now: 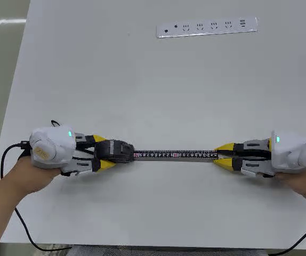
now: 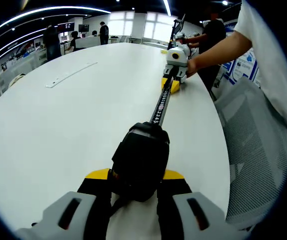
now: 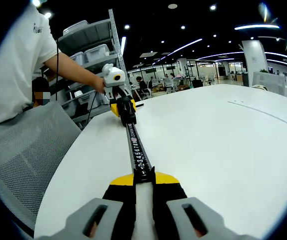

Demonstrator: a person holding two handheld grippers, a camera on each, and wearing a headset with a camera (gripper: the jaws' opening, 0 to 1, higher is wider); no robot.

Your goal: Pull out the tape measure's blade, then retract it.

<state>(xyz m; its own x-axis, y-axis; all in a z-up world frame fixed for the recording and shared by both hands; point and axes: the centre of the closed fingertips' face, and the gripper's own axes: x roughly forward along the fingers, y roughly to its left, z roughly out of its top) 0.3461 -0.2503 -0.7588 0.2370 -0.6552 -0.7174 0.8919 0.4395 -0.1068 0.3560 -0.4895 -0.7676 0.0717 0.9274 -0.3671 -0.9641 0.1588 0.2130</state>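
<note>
Near the front edge of the white table (image 1: 142,80), the black tape measure (image 1: 118,151) lies on its side with its blade (image 1: 174,154) drawn out flat along the tabletop, running straight to the person's right. The left gripper (image 1: 106,152) has its yellow-tipped jaws closed against the two sides of the tape measure's case, and the left gripper view shows the case filling the gap between them. At the far end of the blade, the right gripper (image 1: 219,155) has its jaws pressed together on the tip of the blade; in the right gripper view the numbered strip runs from between the yellow tips away to the case. The two grippers lie low on the table, well apart and facing each other, with the blade taut between them. The left hand (image 1: 27,173) and the right hand (image 1: 302,178) grasp the white bodies of the grippers from behind, and a green light glows on each body. A black cable (image 1: 19,218) loops from the left gripper down past the table's front edge. Well beyond the blade, near the table's far side, a long white power strip (image 1: 207,26) lies flat. A grey mesh chair (image 2: 253,150) stands just beside the table edge by the person.
</note>
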